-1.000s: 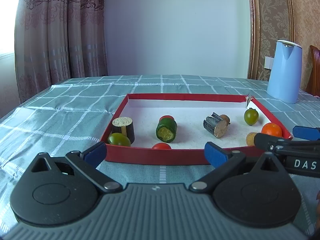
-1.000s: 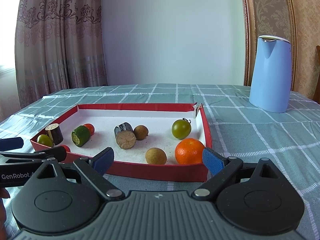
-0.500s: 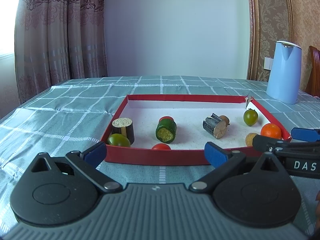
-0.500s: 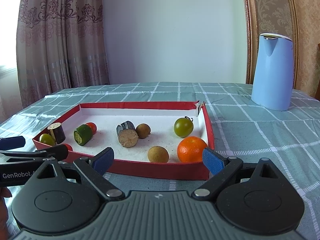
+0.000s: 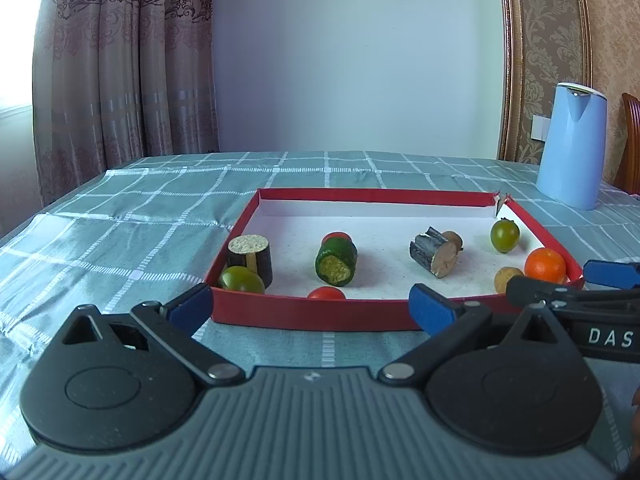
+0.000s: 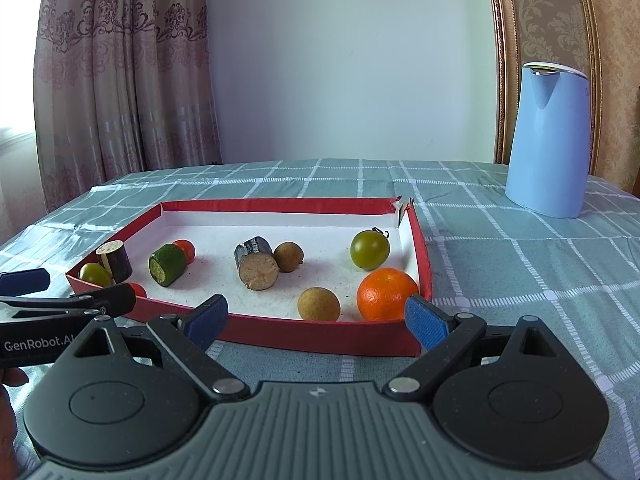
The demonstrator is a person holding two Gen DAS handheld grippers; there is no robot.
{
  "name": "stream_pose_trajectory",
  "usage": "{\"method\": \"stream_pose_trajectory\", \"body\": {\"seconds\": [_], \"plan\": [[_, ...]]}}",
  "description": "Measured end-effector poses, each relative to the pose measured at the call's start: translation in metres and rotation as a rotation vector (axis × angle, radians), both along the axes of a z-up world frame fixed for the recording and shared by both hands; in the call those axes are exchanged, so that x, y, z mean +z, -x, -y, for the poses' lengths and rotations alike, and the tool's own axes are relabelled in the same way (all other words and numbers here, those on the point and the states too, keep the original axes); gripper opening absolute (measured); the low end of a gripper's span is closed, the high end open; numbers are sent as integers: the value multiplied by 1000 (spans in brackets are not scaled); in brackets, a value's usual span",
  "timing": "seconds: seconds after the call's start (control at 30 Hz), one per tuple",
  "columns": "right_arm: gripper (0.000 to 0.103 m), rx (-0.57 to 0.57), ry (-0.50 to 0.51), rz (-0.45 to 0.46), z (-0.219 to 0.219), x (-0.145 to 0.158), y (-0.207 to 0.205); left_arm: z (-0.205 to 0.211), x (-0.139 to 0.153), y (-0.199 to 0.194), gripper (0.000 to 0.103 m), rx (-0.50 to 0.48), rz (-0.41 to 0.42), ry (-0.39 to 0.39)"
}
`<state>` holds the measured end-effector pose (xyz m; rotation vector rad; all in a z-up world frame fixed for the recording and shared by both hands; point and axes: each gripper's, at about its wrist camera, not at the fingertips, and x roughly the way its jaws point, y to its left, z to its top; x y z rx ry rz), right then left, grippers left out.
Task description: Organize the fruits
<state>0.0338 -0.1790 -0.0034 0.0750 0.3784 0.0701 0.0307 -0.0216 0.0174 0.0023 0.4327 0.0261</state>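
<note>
The tray (image 6: 320,336) is fenced by a low red wall on all sides, so entry is possible only from above. Bare floor is left across the back strip of the tray and in the middle, between the green cylinder (image 6: 167,264) and the grey log (image 6: 256,264). The left near corner is crowded by the dark cylinder (image 5: 250,258), a green tomato (image 5: 240,279) touching it, and a red tomato (image 5: 326,292) against the front wall. The right near corner is blocked by the orange (image 6: 387,293) and a brown ball (image 6: 318,303) just beside it. Open cloth is left around the tray; the kettle (image 6: 548,140) stands well apart at the far right.
</note>
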Motion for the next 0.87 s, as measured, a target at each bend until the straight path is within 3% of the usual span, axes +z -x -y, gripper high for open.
{"method": "stream_pose_trajectory", "body": {"seconds": [0.53,0.63,0.87], "plan": [[96,48,-26,-56,5,-5,1,-5,-1,0,103,-21,-27,19],[96,61,-28,-87,7,-7,-1,-11,-4,-5,103,-63,-85,66],[97,77,-34,-202,9,-16,-11,-15,-7,-9,103,-51,-115,95]]}}
